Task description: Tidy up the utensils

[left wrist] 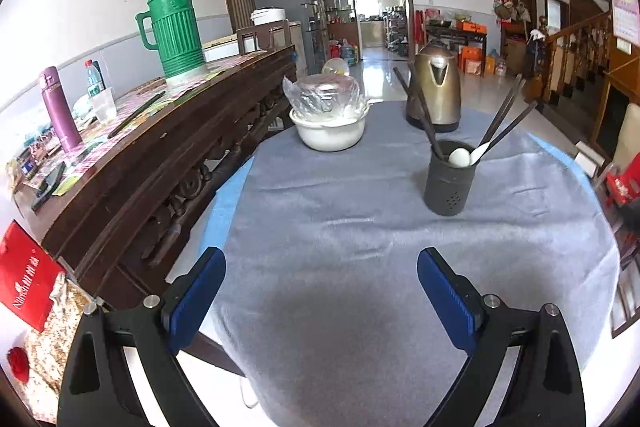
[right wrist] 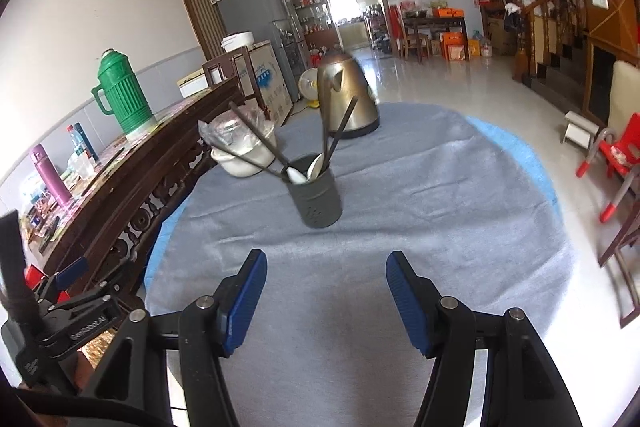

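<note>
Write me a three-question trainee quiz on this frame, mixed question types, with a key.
1. True or false: the left gripper holds a spoon.
2. What stands in the dark utensil holder? A) black chopsticks and white spoons B) forks only C) nothing
3. Which metal item stands behind the holder on the grey cloth?

Key: 1 false, both it and the right gripper are open and empty; 2 A; 3 the kettle.
</note>
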Demonstrator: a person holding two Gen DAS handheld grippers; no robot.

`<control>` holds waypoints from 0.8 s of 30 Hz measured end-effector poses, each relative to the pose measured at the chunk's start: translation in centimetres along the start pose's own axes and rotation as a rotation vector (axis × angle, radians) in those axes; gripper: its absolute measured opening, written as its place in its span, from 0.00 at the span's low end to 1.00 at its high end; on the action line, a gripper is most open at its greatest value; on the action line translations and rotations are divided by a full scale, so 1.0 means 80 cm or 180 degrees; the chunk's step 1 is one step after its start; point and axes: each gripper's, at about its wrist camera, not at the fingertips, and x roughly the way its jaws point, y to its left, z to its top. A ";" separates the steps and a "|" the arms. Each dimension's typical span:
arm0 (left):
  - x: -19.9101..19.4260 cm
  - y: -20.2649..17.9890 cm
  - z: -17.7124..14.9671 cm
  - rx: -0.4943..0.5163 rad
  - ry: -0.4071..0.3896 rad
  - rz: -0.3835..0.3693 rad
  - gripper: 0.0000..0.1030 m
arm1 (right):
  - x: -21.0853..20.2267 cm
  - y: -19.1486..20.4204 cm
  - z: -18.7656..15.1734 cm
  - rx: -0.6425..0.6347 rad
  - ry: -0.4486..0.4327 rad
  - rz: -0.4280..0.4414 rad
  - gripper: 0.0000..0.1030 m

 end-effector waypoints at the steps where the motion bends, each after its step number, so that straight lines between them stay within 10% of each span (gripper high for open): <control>1: 0.000 0.000 0.000 0.0019 -0.0006 0.0035 0.94 | -0.009 -0.004 0.005 -0.0016 -0.0060 -0.0050 0.64; 9: -0.017 -0.018 0.012 0.0386 -0.0073 0.0437 0.94 | -0.174 -0.065 0.073 -0.0027 -0.1067 -0.0669 0.64; 24: -0.203 -0.024 0.121 0.0195 -0.1080 -0.0088 0.96 | -0.491 -0.059 0.191 -0.0263 -0.2609 -0.1828 0.65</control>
